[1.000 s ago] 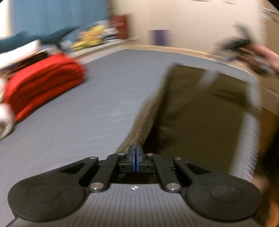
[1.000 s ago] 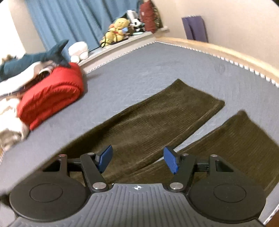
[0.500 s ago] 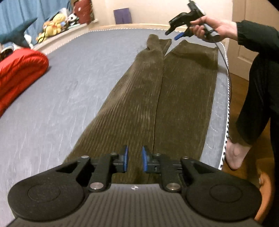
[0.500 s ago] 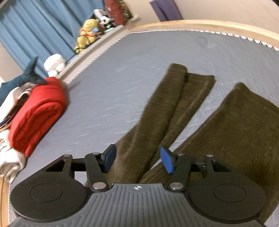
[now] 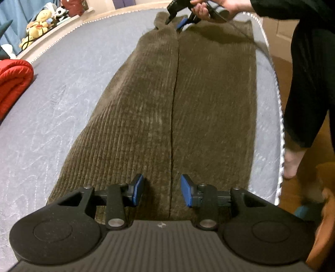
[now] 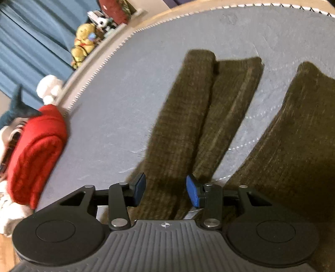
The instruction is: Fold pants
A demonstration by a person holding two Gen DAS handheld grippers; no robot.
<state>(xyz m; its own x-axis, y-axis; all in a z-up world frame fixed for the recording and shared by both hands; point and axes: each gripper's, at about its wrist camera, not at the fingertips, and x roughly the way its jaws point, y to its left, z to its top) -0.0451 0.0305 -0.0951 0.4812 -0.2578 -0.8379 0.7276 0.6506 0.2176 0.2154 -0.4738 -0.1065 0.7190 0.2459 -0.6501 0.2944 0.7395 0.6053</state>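
Dark olive corduroy pants lie lengthwise on the grey mattress, the two legs side by side with a seam line between them. My left gripper is open and empty just above the near end of the pants. My right gripper hovers open at the far end, held in a hand. In the right wrist view the right gripper is open over a pant leg whose far end is folded over on itself. The other leg lies to the right.
A rolled red blanket lies on the mattress at the left, also in the right wrist view. Stuffed toys sit on a ledge by blue curtains. The mattress edge runs along the right, where the person's leg stands.
My left gripper let go of the pants edge and opened wide. The pants now lie flat with both legs together. My right gripper has come down closer to the far leg end, still open.
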